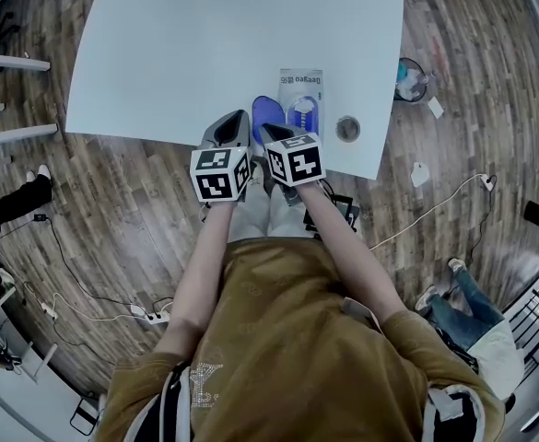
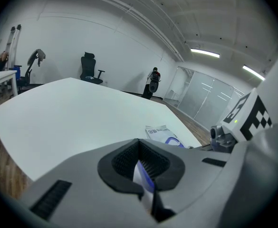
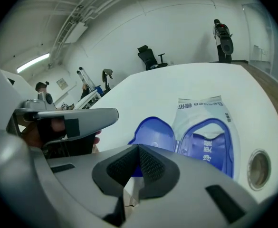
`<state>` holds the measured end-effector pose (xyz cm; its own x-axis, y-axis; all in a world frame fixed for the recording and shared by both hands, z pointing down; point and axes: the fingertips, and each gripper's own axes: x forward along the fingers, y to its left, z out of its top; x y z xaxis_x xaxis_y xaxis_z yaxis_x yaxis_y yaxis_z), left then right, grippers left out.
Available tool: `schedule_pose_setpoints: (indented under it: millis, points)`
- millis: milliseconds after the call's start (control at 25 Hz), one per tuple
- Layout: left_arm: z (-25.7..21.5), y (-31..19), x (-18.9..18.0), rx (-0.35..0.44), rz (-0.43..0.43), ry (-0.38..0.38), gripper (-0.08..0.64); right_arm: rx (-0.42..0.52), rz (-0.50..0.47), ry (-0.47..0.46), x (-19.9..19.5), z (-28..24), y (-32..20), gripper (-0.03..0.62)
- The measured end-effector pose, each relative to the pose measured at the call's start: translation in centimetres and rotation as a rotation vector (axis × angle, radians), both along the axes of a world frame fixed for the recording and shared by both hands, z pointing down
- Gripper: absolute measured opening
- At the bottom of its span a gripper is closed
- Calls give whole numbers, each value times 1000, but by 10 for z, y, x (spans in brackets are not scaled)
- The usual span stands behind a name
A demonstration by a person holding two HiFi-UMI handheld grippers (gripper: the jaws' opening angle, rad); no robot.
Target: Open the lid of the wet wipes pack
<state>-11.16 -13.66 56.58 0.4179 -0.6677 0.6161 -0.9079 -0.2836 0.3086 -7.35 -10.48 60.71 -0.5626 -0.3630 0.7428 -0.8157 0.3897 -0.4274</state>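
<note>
- The wet wipes pack (image 1: pixel 304 86) lies flat on the white table (image 1: pixel 186 53), towards its near right edge. Its blue lid (image 1: pixel 265 110) is already swung open and lies to the left of the pack.
- I take the opening step as done. The oval opening of the pack is uncovered in the right gripper view.
- My left gripper (image 2: pixel 139 156) sits just left of the lid with its jaws pressed together. A thin white-and-blue sliver shows in the slit, and I cannot tell what it is.
- My right gripper (image 3: pixel 137 164) hovers at the near table edge, jaws closed on nothing, with table and floor showing through the crack.
- A small round ring-shaped object (image 1: pixel 347 129) lies right of the pack, apart from it.
- For the next move I would back both grippers away without brushing the lid shut.
</note>
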Motion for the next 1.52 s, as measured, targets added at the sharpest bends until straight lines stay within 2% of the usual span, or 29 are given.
schedule_pose_setpoints:
  millis: [360, 560, 840, 1360, 1520]
  points:
    - [-2, -2, 9, 24, 19, -26, 2, 115, 62, 67, 32, -15, -7, 9]
    - [-13, 2, 12, 55, 31, -60, 2, 239, 166, 84, 61, -50, -14, 9]
    - [-48, -4, 20, 149, 52, -80, 2, 451, 238, 135, 94, -106, -29, 9]
    - [-113, -16, 38, 342, 72, -102, 2, 665, 323, 121, 154, -188, -27, 9]
    - [-135, -21, 41, 414, 67, -105, 2, 764, 407, 155, 188, -210, -30, 9]
